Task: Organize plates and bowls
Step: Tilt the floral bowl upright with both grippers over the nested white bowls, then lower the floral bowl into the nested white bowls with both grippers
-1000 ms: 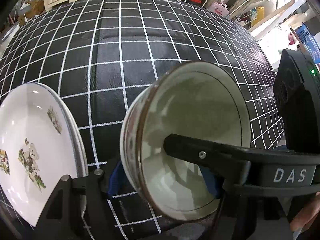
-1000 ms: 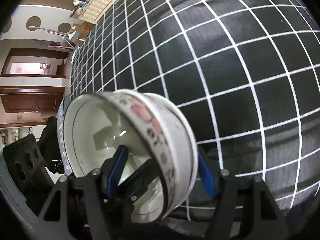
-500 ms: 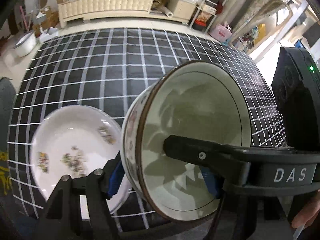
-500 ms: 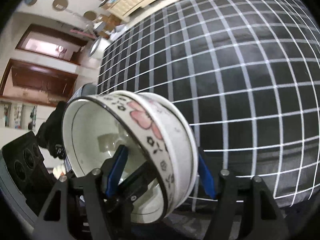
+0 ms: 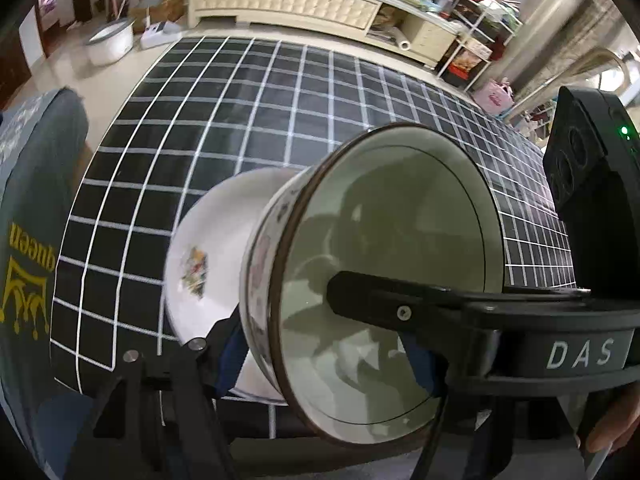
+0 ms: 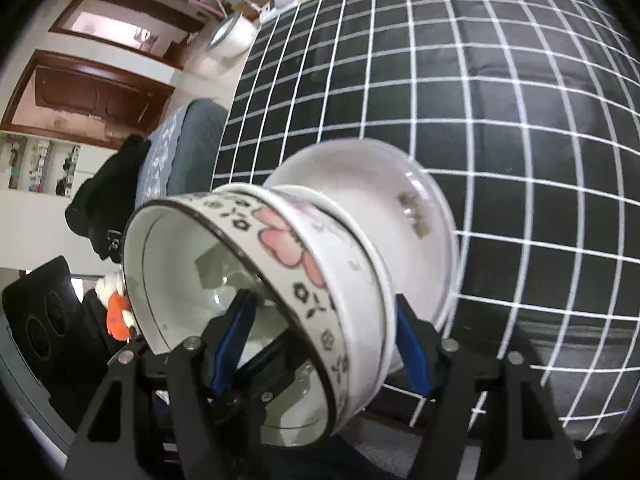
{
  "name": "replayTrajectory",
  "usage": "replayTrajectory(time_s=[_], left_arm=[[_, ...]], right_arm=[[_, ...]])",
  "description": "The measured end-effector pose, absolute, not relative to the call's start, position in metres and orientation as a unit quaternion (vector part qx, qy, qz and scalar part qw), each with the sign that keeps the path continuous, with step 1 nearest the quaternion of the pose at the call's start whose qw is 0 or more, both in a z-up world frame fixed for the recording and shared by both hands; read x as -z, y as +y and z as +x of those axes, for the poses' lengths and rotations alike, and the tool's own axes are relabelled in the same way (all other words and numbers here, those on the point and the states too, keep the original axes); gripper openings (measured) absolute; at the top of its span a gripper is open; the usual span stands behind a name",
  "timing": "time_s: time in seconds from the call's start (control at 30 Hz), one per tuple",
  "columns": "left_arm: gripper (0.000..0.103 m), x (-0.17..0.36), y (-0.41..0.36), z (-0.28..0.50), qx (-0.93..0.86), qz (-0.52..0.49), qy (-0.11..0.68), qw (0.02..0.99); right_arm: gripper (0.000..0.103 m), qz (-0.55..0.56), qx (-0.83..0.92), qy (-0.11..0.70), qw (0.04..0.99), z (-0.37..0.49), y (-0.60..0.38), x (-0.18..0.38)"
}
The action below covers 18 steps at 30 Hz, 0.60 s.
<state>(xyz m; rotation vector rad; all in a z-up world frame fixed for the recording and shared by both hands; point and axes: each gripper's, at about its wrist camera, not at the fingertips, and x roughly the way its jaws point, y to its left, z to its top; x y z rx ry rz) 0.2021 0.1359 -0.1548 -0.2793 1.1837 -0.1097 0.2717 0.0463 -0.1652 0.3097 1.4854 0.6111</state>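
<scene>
- the bowl, white inside with a dark rim line and a pink flower band outside, is tipped on its side and held up off the worktop, its mouth turned toward the right gripper's side.
- both grippers grip this one bowl: the left gripper has one blue pad under the bowl's outer base and the other inside against the bowl's bottom.
- the right gripper mirrors it, one blue pad inside the bowl and the other on the outside of the base; in each case the jaws stand fairly wide, closed on the bowl.
- in the left wrist view the right gripper's black finger marked "das" reaches across into the bowl's mouth.
- just behind the bowl, a white plate with a small coloured print lies on the worktop near its close edge; the same plate shows beyond the bowl's base in the right wrist view. whether bowl and plate touch i cannot tell.
- the worktop is covered in a black cloth with a white grid.
- a grey cushion with yellow lettering sits beside the worktop's left edge.
- further off, a cream cabinet stands along the wall.
</scene>
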Motion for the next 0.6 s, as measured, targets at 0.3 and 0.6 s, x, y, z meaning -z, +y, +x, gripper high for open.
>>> replayTrajectory(time_s=[0.3,0.6], left_arm=[[0.067,0.166,0.157,0.192,0.043,-0.144,0.569,0.809],[0.067,0.177,0.153,0.19,0.043,-0.136,0.574,0.806]], right_arm=[[0.071,0.119,-0.272,0.674,0.676,0.273,0.054,0.179],[0.071,0.1,-0.272,0.675,0.679,0.275,0.058,0.185]])
